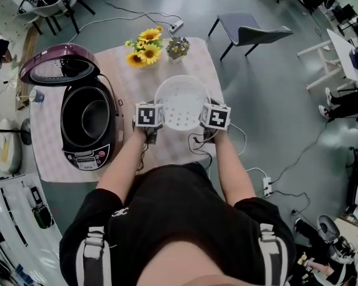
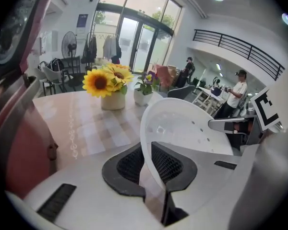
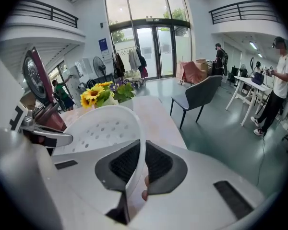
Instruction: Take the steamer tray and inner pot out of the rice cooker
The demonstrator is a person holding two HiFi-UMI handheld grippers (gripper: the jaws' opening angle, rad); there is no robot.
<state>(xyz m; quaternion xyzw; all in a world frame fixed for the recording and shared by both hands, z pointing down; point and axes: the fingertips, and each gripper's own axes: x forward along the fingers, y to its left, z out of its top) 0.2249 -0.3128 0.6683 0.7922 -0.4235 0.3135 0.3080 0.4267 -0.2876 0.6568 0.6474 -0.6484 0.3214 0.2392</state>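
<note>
- Over the table, just right of the rice cooker: steamer tray already out and carried between 2 grippers, roughly level. Hard to tell from above whether clear of the cloth or just touching it.
- Left gripper pinching the tray's left rim, with the thin white wall nipped between its black pads.
- Right gripper clamped the same way on the opposite rim.
- Inner pot still seated in the open cooker, with the lid tipped back.
- Likely step in hand: setting the tray down on the cloth.
- Lower both sides at 1 even rate, to keep the tray flat and free of twist.
- Aim for the bare cloth directly beneath, short of the sunflowers and the small flower pot.
- Leave a gap beside the cooker as a landing place for the pot.
- Let go only with the base flat on the cloth, and spread both pairs of jaws together. Releasing 1 side first would probably tip the tray.
- Thin, smooth plastic rim, judged prone to flex or slip: no squeezing harder, no levering.
</note>
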